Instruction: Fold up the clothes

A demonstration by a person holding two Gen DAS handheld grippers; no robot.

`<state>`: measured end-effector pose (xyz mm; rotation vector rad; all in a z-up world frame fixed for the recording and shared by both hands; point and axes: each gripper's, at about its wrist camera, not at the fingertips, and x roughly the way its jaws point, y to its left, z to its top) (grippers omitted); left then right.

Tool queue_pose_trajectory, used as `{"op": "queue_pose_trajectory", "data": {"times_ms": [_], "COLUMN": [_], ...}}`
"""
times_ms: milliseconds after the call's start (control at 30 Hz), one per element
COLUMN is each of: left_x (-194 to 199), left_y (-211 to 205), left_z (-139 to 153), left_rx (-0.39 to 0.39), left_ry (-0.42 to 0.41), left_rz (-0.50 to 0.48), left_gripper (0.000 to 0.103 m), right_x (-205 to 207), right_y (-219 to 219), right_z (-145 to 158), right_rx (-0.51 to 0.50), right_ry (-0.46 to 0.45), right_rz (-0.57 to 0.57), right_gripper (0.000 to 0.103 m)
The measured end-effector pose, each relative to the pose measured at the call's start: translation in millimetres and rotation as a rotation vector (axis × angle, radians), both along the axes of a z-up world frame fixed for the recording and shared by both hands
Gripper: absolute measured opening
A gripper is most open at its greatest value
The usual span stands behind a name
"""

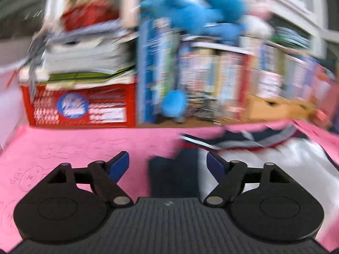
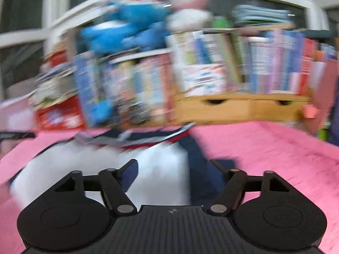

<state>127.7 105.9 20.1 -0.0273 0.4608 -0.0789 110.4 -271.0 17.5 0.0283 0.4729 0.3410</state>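
Looking along both sets of fingers, I see the garment [image 1: 264, 160] lying on the pink mat [image 1: 74, 146], collar end toward the cluttered shelf at the back. It is a white shirt with navy sleeves and a red-and-navy striped collar band; in the right wrist view the garment [image 2: 156, 169] fills the middle of the mat with a navy sleeve running down its right side.

My left gripper [image 1: 167, 165] stands wide, blue pads well apart, and nothing is pinched between them; the navy edge of the shirt lies on the mat beyond and below the gap, not in it. My right gripper [image 2: 175, 173] is also spread, with white cloth and the navy sleeve showing through the gap, but I see no fabric drawn up against either finger, so I judge it empty too. Both views are smeared with motion blur, so fine contact is hard to read.

I judge the shirt lies flat and released because a fold has been laid and the jaws are parted to let it settle.

The cloth looks thin, smooth and limp, likely to slide on itself. The mat looks soft and slightly fuzzy, with faint doodles on the left, so it should hold the fabric in place.
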Motion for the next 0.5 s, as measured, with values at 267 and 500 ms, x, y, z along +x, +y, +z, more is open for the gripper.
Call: {"op": "queue_pose_trajectory", "data": {"times_ms": [267,500], "left_x": [-17.3,-33.7], "left_y": [-42.3,-23.4], "left_z": [-63.5,-57.7], "left_rx": [0.208,0.243], "left_ry": [0.177,0.142], "left_rz": [0.019,0.143], "left_gripper": [0.092,0.098], "right_x": [-24.5,-38.2], "right_y": [42.2,-81.1], "right_z": [-35.9,-44.7], "right_rx": [-0.063,-0.099], "right_ry": [0.094,0.198], "right_rz": [0.091,-0.405], "right_gripper": [0.067,0.075]}}
